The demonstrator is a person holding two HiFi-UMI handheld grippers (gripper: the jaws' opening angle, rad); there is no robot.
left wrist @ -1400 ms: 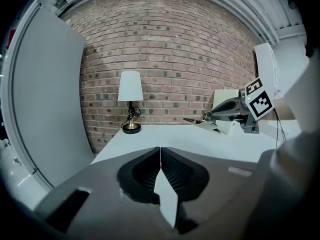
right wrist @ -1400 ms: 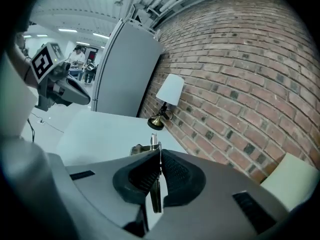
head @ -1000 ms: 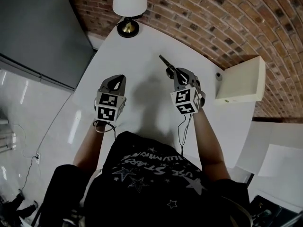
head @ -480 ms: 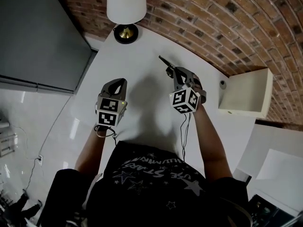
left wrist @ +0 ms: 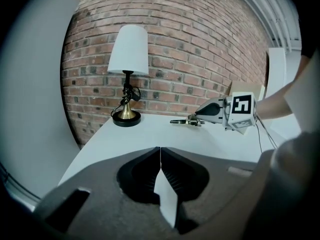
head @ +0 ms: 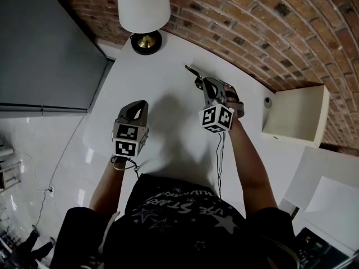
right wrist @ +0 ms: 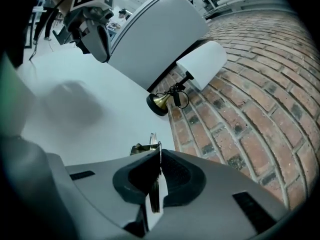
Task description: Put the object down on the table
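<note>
Count: one metal object point(head: 192, 73), one lamp point(head: 143, 7), two grippers.
Right gripper point(head: 202, 84): clamped on the metal object, which protrudes toward upper left.
Left gripper point(head: 140, 105): jaws together, empty.

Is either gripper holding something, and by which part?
The right gripper pinches a small metal object by its thin flat end; the left gripper holds nothing.

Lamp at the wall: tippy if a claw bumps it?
Probably: the lamp carries a wide shade on a thin stem over a small round base, so it looks top-heavy. A low push would likelier slide it.
</note>
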